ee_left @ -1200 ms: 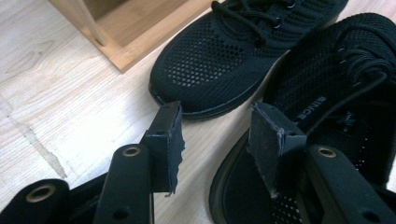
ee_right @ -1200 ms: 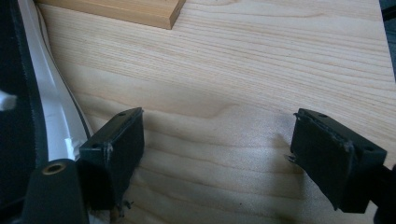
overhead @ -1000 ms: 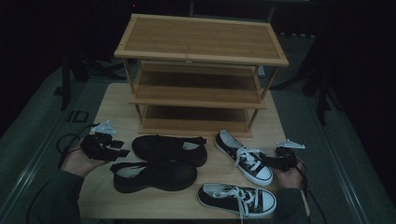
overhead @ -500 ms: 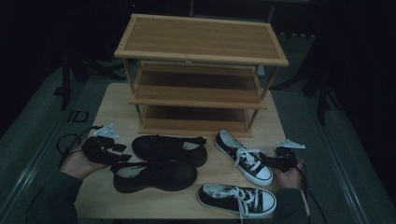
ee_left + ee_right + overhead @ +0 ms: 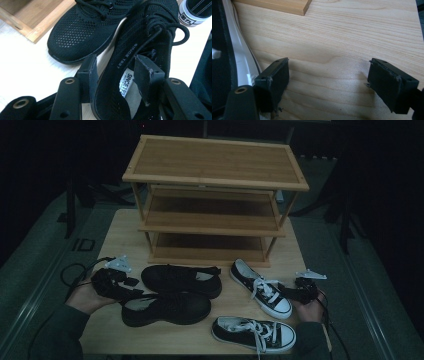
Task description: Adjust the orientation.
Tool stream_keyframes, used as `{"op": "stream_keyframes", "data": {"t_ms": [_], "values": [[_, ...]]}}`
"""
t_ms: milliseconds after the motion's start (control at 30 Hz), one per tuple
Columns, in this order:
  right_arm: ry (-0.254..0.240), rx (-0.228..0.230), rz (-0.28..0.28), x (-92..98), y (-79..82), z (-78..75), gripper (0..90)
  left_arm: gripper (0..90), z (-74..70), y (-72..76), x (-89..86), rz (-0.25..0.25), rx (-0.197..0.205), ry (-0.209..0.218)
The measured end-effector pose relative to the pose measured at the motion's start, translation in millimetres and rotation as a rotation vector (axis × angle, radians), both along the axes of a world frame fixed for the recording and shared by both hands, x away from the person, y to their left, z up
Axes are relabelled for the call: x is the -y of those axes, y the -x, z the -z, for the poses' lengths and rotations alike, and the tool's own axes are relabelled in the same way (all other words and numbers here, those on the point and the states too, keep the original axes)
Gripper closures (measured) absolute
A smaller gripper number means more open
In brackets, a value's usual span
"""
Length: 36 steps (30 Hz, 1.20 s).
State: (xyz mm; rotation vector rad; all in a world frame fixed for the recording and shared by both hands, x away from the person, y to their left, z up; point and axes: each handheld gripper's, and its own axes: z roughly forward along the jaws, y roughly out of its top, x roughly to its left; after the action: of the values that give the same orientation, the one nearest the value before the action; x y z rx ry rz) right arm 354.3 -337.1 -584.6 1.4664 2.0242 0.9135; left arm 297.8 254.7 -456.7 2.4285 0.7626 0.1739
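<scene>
Black mesh lace-up shoe (image 5: 140, 62) heel wall between left hand-held gripper (image 5: 116, 75) jaws — not pinched; right hand-held gripper (image 5: 328, 85) open over pale wooden bench (image 5: 342, 40).

You see two black mesh shoes (image 5: 170, 295) before the light-brown wooden rack (image 5: 215, 200); right of them, two black canvas sneakers (image 5: 257, 307) with white soles and laces.
</scene>
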Motion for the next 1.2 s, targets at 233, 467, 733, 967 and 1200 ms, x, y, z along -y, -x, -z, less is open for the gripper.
{"op": "stream_keyframes", "data": {"t_ms": [233,467,733,967,1200], "values": [[0.000,0.000,0.000,0.0,0.0,0.0,17.2,57.2,3.7,-1.0,6.8,0.026,-0.022,-0.014],[0.000,0.000,0.000,0.0,0.0,0.0,17.1,61.0,10.2,-4.3,19.5,0.056,-0.048,-0.060],[0.000,0.000,0.000,0.0,0.0,0.0,17.1,64.2,17.5,-9.0,29.9,0.080,-0.068,-0.108],[0.000,0.000,0.000,0.0,0.0,0.0,17.1,69.0,25.7,-12.3,41.2,0.096,-0.083,-0.172],[-0.001,0.000,0.000,0.1,0.0,0.0,17.1,70.9,28.9,-16.4,53.5,0.120,-0.075,-0.214]]}}
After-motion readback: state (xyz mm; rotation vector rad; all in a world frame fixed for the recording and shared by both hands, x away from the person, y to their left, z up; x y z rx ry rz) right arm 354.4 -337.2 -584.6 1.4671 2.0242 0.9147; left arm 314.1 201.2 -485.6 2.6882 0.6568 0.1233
